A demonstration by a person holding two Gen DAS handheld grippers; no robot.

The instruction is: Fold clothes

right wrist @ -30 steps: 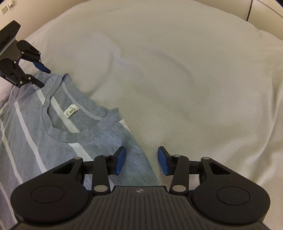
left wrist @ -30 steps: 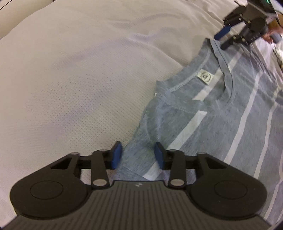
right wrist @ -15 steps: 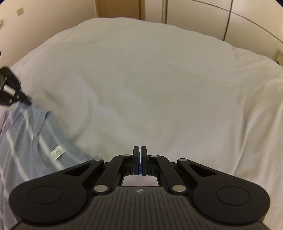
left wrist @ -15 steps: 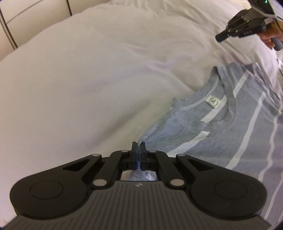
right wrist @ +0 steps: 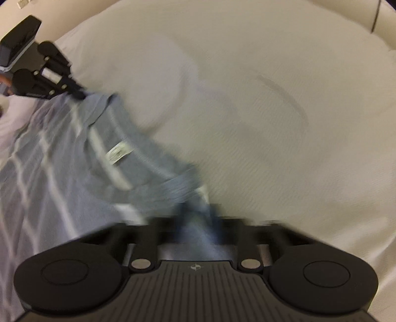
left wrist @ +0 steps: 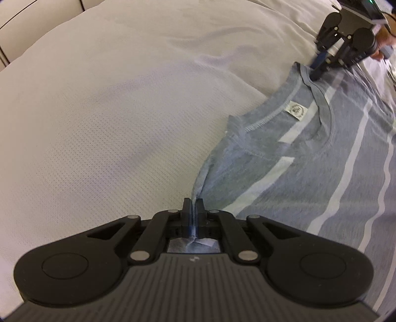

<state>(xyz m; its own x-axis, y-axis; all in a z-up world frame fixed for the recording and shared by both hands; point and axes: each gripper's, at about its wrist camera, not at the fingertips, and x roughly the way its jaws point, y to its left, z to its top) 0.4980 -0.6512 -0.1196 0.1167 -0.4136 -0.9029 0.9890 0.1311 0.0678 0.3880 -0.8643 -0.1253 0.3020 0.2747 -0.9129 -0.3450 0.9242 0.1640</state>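
Observation:
A grey T-shirt with white stripes (left wrist: 309, 173) lies on the white bed, neck opening and its label (left wrist: 295, 110) facing up. My left gripper (left wrist: 193, 205) is shut on the shirt's near shoulder edge, and the cloth bunches between its jaws. My right gripper (left wrist: 315, 71) shows at the far shoulder by the collar. In the blurred right wrist view the shirt (right wrist: 86, 158) runs into my right gripper (right wrist: 196, 210), which seems shut on grey cloth. The left gripper (right wrist: 79, 94) shows there at the far shoulder.
The white textured bedspread (left wrist: 111, 111) covers all the rest of the bed, with soft creases (right wrist: 284, 91). A padded headboard panel (left wrist: 37, 14) shows at the far edge. A wall and cabinet edge (right wrist: 376, 14) lie beyond the bed.
Both grippers went from open to shut on the shirt's shoulders. The right wrist view is now blurred by motion, and the shirt shows more stretched between the two grippers.

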